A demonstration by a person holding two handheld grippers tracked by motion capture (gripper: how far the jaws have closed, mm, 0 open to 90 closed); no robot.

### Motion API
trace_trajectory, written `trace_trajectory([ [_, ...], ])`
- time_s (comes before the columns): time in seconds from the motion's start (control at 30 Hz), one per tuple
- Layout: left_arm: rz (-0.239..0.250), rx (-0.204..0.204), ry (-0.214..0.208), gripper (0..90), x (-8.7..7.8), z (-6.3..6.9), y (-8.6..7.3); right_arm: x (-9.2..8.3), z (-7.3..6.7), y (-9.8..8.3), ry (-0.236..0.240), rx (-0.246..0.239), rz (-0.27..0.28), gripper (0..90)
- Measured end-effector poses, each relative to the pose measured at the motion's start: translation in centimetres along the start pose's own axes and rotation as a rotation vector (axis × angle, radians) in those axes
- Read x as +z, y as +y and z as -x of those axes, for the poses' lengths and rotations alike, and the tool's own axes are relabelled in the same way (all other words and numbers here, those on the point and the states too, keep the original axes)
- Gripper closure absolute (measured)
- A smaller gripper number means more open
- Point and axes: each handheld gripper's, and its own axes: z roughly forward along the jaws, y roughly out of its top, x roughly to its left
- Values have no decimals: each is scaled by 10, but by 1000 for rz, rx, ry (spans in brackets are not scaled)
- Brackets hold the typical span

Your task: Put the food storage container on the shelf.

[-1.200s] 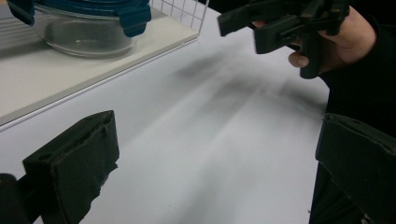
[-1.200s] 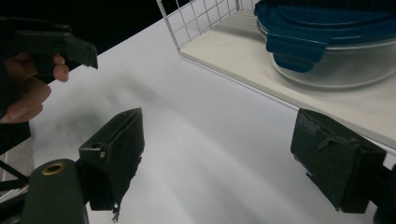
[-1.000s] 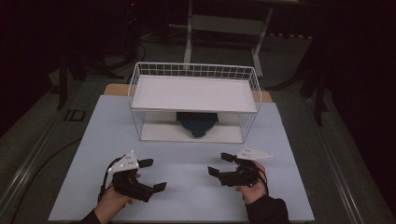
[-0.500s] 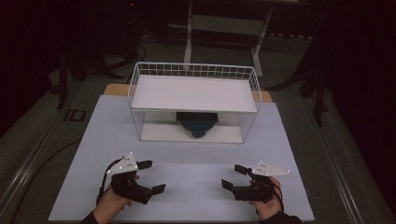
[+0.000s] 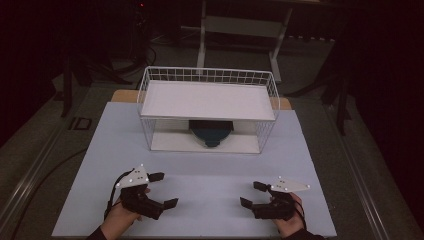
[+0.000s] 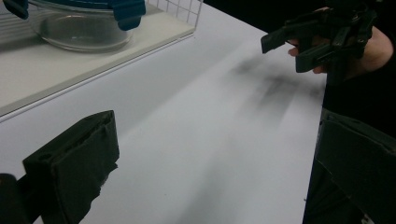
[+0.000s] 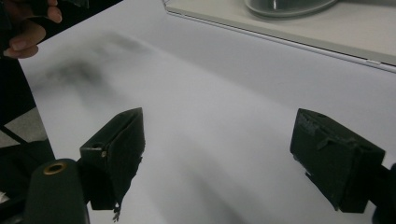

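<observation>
Both hands rest low at the near edge of the counter [image 5: 200, 165], forearms coming in from below. The left tool [image 5: 163, 190] lies at the near left, its jaws spread wide and turned inward toward the middle, with nothing between them. The right tool [image 5: 252, 194] lies at the near right, its jaws likewise parted and empty, pointing back toward the left one. The two are well apart, with bare white surface between them. Farther back stands a white wire basket [image 5: 150, 80] with a white shelf across it; beneath that shelf sits a clear glass container [image 6: 79, 32] with a dark teal lid [image 5: 211, 131]. No writing can be read anywhere. Against half a second earlier, the right tool has shifted slightly; the left has stayed put
</observation>
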Motion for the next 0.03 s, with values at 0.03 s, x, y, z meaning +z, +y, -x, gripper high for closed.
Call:
trace_trajectory([
  [0.03, 0, 0, 0, 0, 0, 0, 0, 0, 0, 0, 1, 0, 0, 176],
])
